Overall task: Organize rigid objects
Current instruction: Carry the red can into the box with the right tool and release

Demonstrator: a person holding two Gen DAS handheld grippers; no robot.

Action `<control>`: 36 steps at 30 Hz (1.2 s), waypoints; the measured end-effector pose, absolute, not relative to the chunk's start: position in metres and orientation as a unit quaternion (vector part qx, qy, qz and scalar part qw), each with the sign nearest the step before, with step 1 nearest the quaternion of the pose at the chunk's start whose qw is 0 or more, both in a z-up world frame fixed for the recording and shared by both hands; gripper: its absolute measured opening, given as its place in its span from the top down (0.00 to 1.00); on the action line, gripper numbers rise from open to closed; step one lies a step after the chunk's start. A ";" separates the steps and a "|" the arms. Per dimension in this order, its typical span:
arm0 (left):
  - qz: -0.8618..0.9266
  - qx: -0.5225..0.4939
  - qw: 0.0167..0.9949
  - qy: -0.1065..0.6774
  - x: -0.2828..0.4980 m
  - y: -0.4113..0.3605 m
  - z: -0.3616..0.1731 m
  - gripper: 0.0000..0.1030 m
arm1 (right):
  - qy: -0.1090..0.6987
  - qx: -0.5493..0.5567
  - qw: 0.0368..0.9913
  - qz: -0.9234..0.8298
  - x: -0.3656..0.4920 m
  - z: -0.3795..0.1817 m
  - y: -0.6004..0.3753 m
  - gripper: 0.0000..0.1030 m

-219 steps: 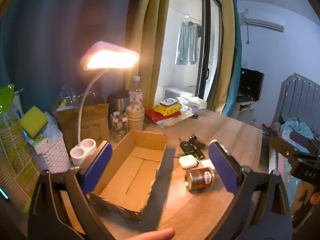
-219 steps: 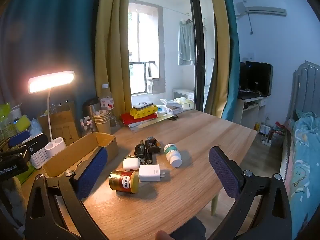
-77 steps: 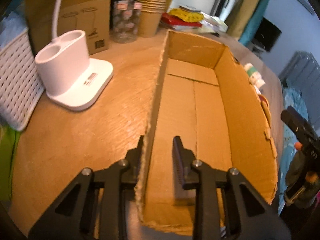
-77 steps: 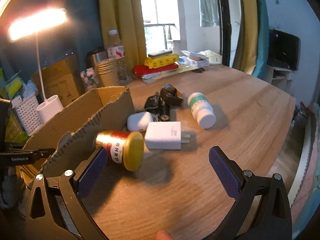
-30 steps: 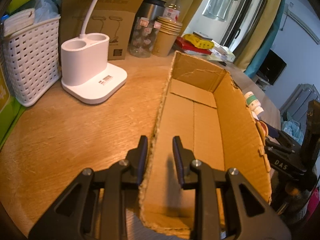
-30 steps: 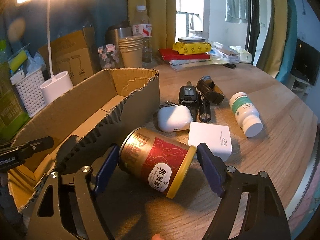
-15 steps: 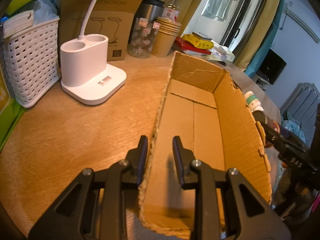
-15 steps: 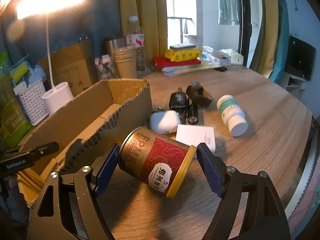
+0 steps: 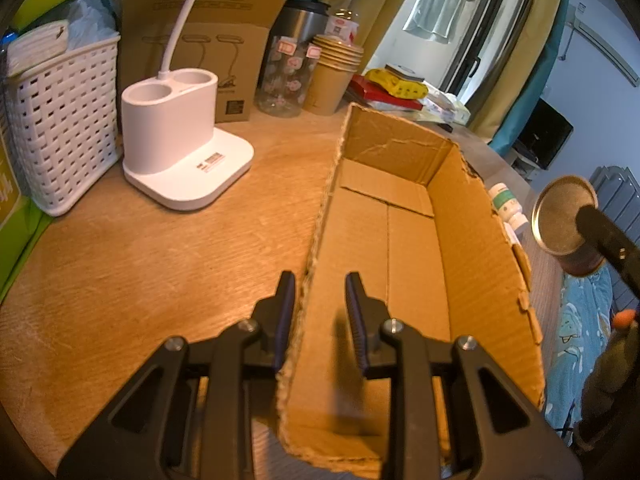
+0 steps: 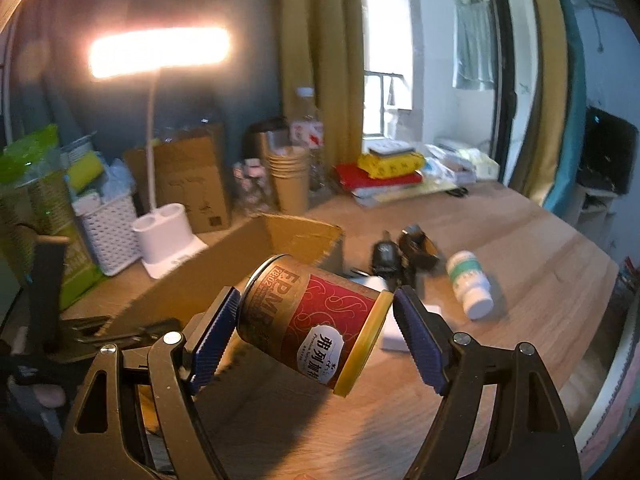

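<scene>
My right gripper [image 10: 316, 332] is shut on a red and gold tin can [image 10: 316, 320], held end to end and lifted above the table. The can also shows in the left wrist view [image 9: 564, 220], in the air to the right of the open cardboard box [image 9: 404, 248]. My left gripper [image 9: 320, 312] is shut on the box's near left wall, one finger inside and one outside. The box is empty. A white pill bottle [image 10: 470, 280], a white charger [image 10: 394, 332], a white earbud case and dark keys [image 10: 400, 252] lie on the wooden table.
A white lamp base [image 9: 180, 160], a white basket [image 9: 60, 120], a brown carton [image 9: 208, 40], a glass jar, paper cups [image 9: 332, 76] and a stack of books [image 9: 388, 88] stand along the back. The table's right edge [image 10: 600, 320] drops to the floor.
My right gripper has lifted the can higher off the table and moved it toward the box. My left gripper stays clamped on the box wall.
</scene>
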State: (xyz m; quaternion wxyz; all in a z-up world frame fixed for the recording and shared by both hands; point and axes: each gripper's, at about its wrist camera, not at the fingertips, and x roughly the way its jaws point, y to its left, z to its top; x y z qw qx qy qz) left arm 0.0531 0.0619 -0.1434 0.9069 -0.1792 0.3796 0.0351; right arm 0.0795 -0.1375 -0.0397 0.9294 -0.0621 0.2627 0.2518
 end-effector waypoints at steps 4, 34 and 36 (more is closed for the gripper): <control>0.037 -0.181 0.907 0.378 0.053 0.063 -0.143 0.74 | 0.255 -0.067 0.925 0.274 0.072 -0.033 -0.122 0.21; 0.037 -0.177 0.909 0.376 0.052 0.062 -0.144 0.75 | 0.362 -0.064 0.860 0.353 0.086 -0.076 -0.056 0.21; 0.037 -0.177 0.909 0.376 0.052 0.062 -0.144 0.75 | 0.363 -0.065 0.860 0.352 0.086 -0.076 -0.056 0.21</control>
